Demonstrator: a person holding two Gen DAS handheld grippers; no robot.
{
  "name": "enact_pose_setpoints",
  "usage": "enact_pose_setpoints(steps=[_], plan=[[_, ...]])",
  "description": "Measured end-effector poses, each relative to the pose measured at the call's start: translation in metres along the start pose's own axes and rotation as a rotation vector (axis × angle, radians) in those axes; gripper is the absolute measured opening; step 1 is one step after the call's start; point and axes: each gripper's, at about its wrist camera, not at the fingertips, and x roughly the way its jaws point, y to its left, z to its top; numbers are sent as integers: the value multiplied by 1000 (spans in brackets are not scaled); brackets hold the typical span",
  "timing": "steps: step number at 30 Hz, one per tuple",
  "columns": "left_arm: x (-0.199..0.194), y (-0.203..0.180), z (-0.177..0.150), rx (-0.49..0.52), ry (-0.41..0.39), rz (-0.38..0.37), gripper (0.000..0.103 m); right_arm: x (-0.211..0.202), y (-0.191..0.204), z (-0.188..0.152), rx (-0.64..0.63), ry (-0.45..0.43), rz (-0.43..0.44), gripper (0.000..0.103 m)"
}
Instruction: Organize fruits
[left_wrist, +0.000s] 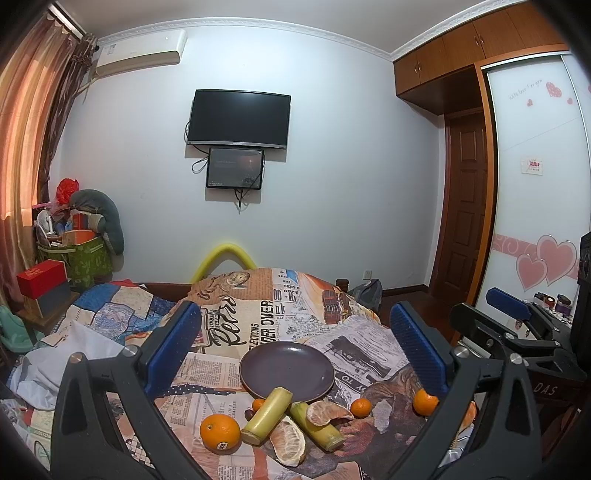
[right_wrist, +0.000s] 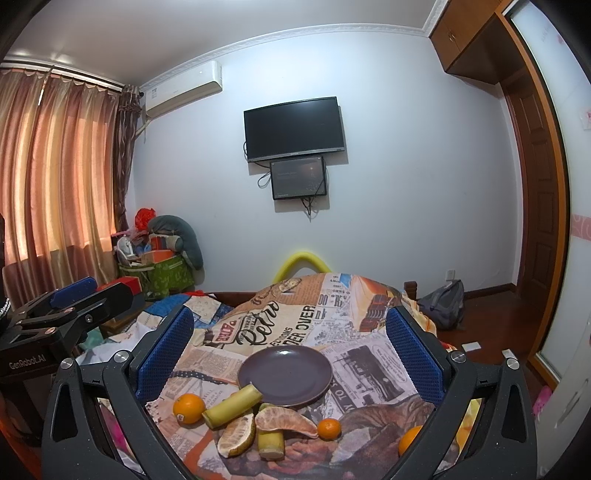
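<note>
Both tongs, left gripper (left_wrist: 295, 354) and right gripper (right_wrist: 291, 354), gape wide above bare plate (left_wrist: 273, 360); orange (left_wrist: 220, 432), sugarcane (left_wrist: 266, 415), pomelo wedges (left_wrist: 289, 445) crowd its near rim.

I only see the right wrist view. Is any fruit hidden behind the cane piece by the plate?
Observer: Yes. The left wrist view shows a small orange fruit tucked on the far side of that cane piece, close to the plate rim.
Operator: And the orange at my far right, half cut off?
Observer: From the left wrist, that orange looks round and unpeeled. Another orange piece lies just beyond it, mostly hidden, so I cannot tell what it is.
</note>
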Motion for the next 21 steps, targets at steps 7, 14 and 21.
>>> enact_pose_setpoints(steps=[7, 14, 21], plan=[[4, -1, -2, 2, 11, 0, 103, 1, -1, -1, 0, 2, -3, 103], [25, 9, -7, -15, 84, 4, 103, 13, -17, -11, 9, 48, -57, 103], [62, 36, -28, -93, 199, 21, 99, 24, -39, -28, 12, 119, -117, 103]])
